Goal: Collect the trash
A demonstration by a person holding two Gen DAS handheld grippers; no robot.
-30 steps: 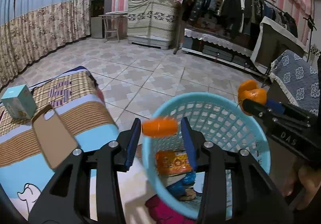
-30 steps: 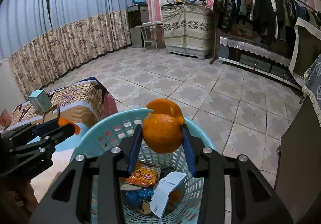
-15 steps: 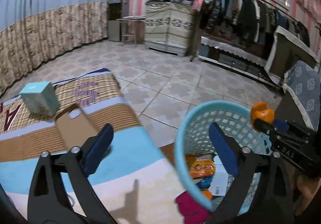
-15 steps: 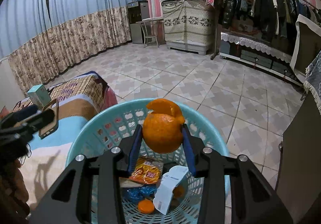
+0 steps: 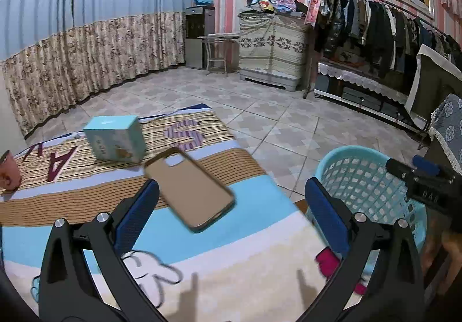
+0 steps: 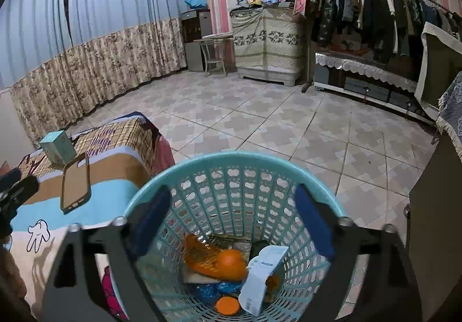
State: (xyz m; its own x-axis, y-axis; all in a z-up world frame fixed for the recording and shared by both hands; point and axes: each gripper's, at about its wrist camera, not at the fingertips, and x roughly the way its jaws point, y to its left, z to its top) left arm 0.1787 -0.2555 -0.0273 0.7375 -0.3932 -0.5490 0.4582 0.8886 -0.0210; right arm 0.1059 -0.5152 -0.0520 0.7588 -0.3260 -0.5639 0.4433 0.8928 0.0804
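Note:
A light-blue mesh basket (image 6: 248, 160) stands on the floor beside a low bed. My right gripper (image 6: 231, 221) is open and empty, right above the basket. Inside the basket lie an orange peel (image 6: 219, 260), a small orange piece (image 6: 227, 305), a white paper slip (image 6: 264, 278) and blue wrappers (image 6: 213, 290). My left gripper (image 5: 231, 215) is open and empty above the bed's blanket (image 5: 115, 192), left of the basket (image 5: 361, 174). The right gripper (image 5: 415, 174) shows over the basket in the left wrist view.
On the blanket lie a brown phone case (image 5: 189, 189), a teal box (image 5: 115, 138) and a pink cup (image 5: 8, 174) at the far left. A tiled floor (image 6: 274, 119) stretches ahead, with a clothes rack (image 6: 361, 13) and a covered cabinet (image 6: 265, 42) at the back.
My left gripper dropped its orange piece into the basket, opened wide and swung left over the bed. My right gripper opened and its orange peel fell into the basket.

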